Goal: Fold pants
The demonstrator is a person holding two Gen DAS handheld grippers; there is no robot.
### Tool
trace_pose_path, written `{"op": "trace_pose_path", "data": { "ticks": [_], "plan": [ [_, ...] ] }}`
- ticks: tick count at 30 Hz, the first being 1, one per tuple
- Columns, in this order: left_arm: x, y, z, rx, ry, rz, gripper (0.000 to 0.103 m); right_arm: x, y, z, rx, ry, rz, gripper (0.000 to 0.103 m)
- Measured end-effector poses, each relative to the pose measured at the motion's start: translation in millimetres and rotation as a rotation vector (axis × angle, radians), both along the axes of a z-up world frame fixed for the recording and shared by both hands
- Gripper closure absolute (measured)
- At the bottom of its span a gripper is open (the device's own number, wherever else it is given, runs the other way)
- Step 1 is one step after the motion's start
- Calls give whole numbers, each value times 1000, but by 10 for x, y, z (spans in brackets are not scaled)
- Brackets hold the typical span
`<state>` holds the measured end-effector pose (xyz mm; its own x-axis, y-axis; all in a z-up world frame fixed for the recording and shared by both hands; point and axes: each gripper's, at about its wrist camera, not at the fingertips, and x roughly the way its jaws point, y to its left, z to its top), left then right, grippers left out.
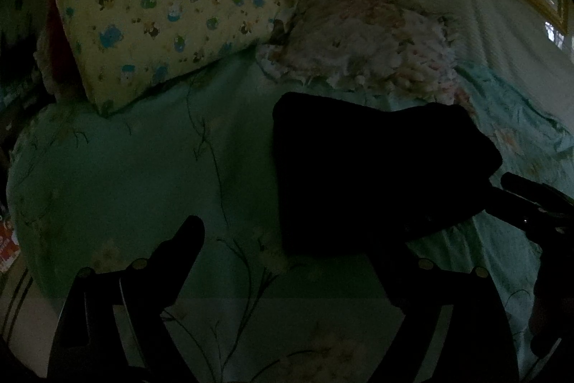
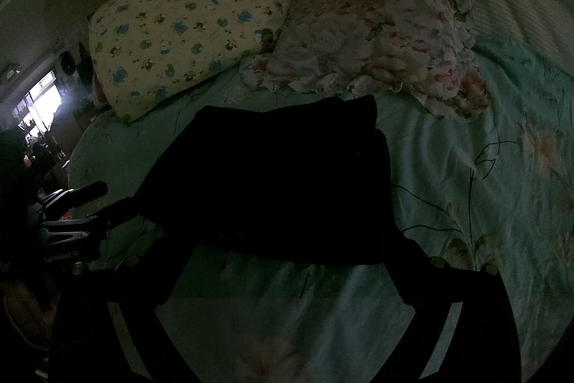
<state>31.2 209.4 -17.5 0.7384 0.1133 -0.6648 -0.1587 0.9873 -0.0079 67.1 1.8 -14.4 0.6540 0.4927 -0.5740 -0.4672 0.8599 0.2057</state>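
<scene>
One pair of black pants [image 2: 272, 174], two pillows [image 2: 186, 34] [image 2: 369, 38] (one cartoon-print, one floral), two grippers [image 1: 287, 239] [image 2: 287, 261]

Only legible text: "GenRobot.ai", pale letters on dark body of left tongs [image 2: 98, 203], right wrist view. Nothing else readable.

Both wrist views look down close along their fingers toward the headboard; left sits leftward, right rightward; both share the pants [image 1: 376, 174] [image 2: 272, 174], pillows, sheet.
</scene>
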Motion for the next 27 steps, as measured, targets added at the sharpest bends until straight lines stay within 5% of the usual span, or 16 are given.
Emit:
{"op": "trace_pose_path", "data": {
  "ticks": [27],
  "plan": [
    [-15,-3,31,7,-12,2,12,-18,22,18,3,-6,-3,6]
  ]
}}
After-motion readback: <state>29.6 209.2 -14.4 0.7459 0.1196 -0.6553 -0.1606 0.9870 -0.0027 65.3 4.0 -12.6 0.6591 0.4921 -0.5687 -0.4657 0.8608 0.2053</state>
